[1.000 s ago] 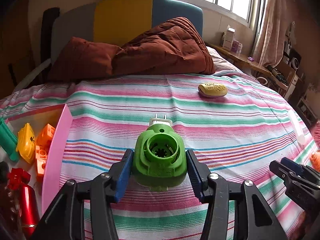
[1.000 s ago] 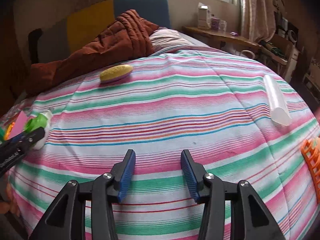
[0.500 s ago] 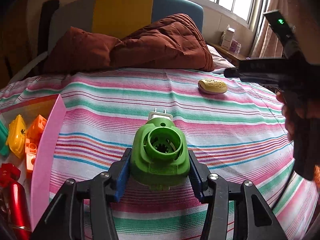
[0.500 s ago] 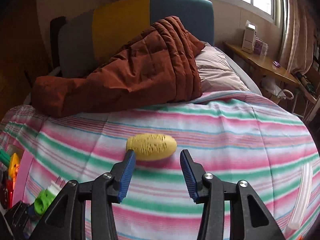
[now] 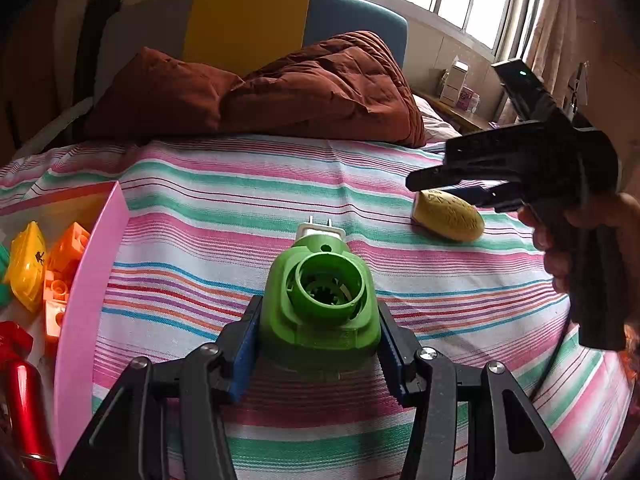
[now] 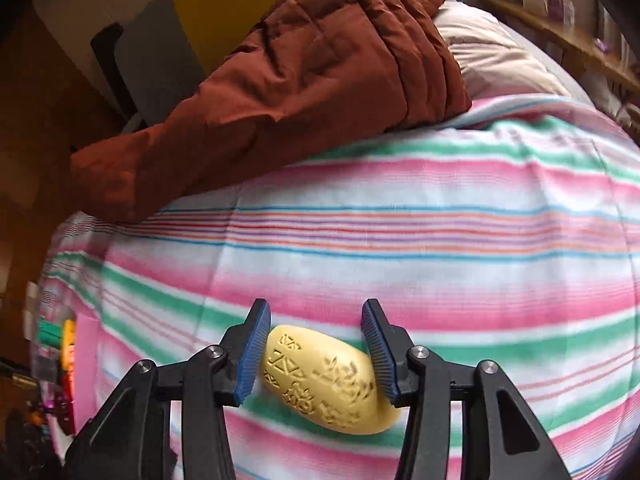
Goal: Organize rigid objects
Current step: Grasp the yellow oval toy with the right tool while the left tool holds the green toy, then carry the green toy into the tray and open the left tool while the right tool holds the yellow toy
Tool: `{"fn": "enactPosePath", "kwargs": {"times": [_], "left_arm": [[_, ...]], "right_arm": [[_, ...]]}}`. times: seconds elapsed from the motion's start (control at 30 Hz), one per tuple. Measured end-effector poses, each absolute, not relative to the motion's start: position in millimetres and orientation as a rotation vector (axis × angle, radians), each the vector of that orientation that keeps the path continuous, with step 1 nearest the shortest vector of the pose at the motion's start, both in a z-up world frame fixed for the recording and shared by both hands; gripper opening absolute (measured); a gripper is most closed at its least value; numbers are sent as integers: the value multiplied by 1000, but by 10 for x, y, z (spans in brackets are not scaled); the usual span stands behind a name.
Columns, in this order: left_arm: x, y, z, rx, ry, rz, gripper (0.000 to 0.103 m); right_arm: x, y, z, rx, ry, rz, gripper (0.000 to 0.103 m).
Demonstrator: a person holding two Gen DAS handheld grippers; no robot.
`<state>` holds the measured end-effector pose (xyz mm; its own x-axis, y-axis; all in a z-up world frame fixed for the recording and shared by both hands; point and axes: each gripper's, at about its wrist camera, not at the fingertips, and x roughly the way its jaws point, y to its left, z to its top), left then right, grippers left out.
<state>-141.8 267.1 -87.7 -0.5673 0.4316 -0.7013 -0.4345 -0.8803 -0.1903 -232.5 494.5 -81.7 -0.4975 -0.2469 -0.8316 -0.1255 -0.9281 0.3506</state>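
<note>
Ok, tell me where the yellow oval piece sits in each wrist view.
Left wrist: the yellow oval piece lies right of centre on the striped sheet, under the right gripper.
Right wrist: low centre, between the open right gripper's fingers.
Shared landmark: the rust-brown quilt at the bed's head.

Open striped bedspread (image 5: 248,208) ahead; brown quilt (image 5: 280,92) blocks the far end.

On the striped bedspread (image 5: 248,184) there is one green plug-in device (image 5: 320,304), one yellow oval soap (image 6: 328,380), and one pink bin (image 5: 86,300) at its left edge, holding two orange blocks (image 5: 66,248) and one yellow toy (image 5: 26,268).
</note>
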Motion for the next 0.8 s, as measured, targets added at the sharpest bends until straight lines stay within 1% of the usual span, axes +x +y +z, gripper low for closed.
{"fn": "enactPosePath", "kwargs": {"times": [0.07,0.13,0.17,0.23,0.33,0.43,0.5,0.53,0.57,0.8], "left_arm": [[-1420,2669,-876,-1078,0,2416,53],[-1423,2663,-877,-1078,-6,2414,53],[-1426,2662,-876,-1078,-8,2414,53],[-1425,2659,-875,-1078,-8,2413,53],[-1425,2658,-874,-1077,-9,2413,53],[-1426,2659,-874,-1077,-6,2414,53],[-1425,2658,-873,-1077,-4,2415,53],[-1428,2657,-873,-1077,-4,2415,53],[-1432,2656,-873,-1077,-4,2415,53],[-1421,2654,-874,-1077,0,2415,53]], "right_arm": [[-2126,4966,-791,1492,-606,-2602,49],[-1983,4978,-735,1437,-603,-2630,49],[-1931,4971,-712,1410,-591,-2637,51],[-1903,4911,-684,1404,-493,-2640,55],[-1947,4738,-723,1475,-238,-2655,55],[-1926,4624,-792,1540,-153,-2657,55],[-1886,4643,-825,1534,-170,-2683,55],[-1847,4647,-841,1524,-185,-2704,49],[-1799,4645,-847,1501,-184,-2734,45],[-1261,4486,-869,1448,-167,-2872,44]]}}
